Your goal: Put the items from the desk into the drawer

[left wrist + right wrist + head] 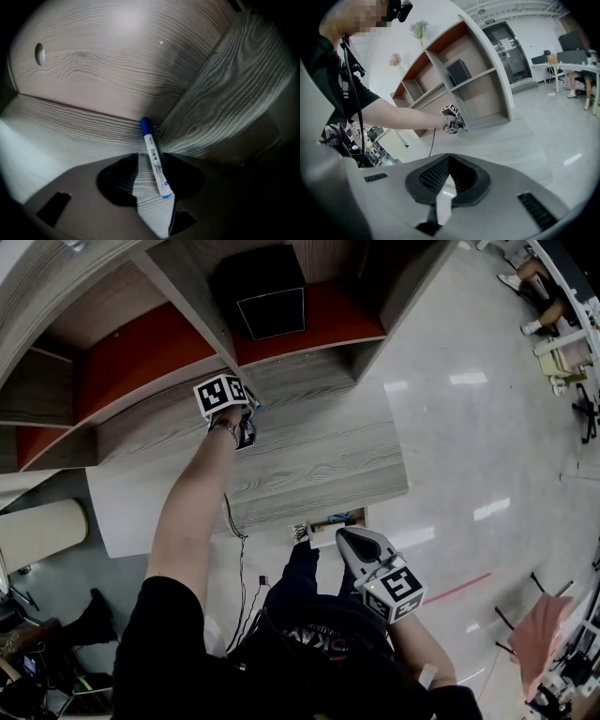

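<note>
A white marker with a blue cap [154, 159] lies on the grey wood desk [319, 460], its cap pushed into the corner where the back panel meets a shelf upright [225, 93]. My left gripper [149, 158] points down at it with the jaws wide open. The marker lies loose between the pads, which do not press on it. From the head view this gripper [246, 432] is at the desk's back edge. My right gripper [345, 538] hangs in front of the desk, over what looks like an open drawer [336, 519]; its jaws [450, 161] meet at the tips, empty.
A shelf unit with red-backed compartments rises behind the desk, a black box [267, 292] standing in one. The back panel has a cable hole [40, 54]. A cable [242, 559] hangs off the desk's front. Glossy floor lies to the right, with other desks and seated people far off.
</note>
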Motion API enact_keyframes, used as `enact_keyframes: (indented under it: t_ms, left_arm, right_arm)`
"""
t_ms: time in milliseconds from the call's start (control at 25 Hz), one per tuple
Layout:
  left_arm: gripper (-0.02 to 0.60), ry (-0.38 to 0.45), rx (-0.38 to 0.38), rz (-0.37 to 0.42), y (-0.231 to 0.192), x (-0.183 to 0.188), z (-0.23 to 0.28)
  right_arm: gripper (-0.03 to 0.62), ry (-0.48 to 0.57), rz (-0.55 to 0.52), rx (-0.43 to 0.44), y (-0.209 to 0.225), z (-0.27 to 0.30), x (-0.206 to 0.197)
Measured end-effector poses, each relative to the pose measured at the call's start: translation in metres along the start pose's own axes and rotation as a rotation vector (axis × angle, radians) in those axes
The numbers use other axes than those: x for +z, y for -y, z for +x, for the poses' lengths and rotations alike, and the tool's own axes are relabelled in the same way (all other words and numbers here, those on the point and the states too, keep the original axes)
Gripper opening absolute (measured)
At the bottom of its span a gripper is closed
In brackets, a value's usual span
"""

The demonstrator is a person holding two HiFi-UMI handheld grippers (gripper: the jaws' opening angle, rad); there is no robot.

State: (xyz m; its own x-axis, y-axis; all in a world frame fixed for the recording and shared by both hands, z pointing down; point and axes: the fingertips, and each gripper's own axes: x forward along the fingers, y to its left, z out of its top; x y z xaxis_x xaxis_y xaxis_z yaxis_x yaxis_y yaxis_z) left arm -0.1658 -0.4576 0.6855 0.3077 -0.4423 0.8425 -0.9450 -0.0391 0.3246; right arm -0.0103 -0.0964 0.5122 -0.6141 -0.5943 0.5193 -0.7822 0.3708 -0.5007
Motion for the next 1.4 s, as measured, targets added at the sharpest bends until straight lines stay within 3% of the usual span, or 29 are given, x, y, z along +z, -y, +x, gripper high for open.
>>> enact_keyframes:
  t_ms: [120, 240, 520, 560, 680, 720, 840, 920, 1400]
  left_arm:
    - [0.156, 0.013, 0.049, 0.0, -0.001, 0.001, 0.002]
    - [0.081, 0.099, 0.027, 0.06, 0.009, 0.016, 0.008]
    - [0.078, 0.116, -0.016, 0.142, 0.019, 0.013, 0.009]
    - [0.078, 0.122, 0.001, 0.17, 0.017, 0.014, 0.006]
    - [0.078, 0.11, 0.229, 0.295, -0.021, 0.015, -0.013]
    - [0.078, 0.1, 0.249, 0.313, -0.024, 0.012, -0.014]
    - [0.079, 0.095, 0.132, 0.295, -0.007, -0.003, -0.002]
    - [0.078, 0.119, 0.101, 0.297, -0.004, -0.005, 0.001]
    - [0.075, 0.214, 0.109, 0.388, -0.023, -0.002, -0.013]
  right_arm:
    - [0.017, -0.002, -0.014, 0.007, 0.001, 0.003, 0.0]
    - [0.017, -0.007, -0.031, 0.017, -0.001, 0.006, 0.0]
    - [0.017, -0.003, -0.074, 0.033, -0.011, 0.012, 0.008]
    - [0.017, -0.006, -0.075, 0.034, -0.012, 0.013, 0.008]
    - [0.017, -0.011, -0.077, 0.039, -0.015, 0.016, 0.005]
    - [0.017, -0.013, -0.079, 0.04, -0.016, 0.017, 0.004]
    - [0.017, -0.015, -0.084, 0.037, -0.016, 0.019, 0.003]
    - [0.017, -0.018, -0.088, 0.033, -0.016, 0.021, 0.002]
    - [0.017, -0.026, -0.106, 0.066, -0.022, 0.033, 0.004]
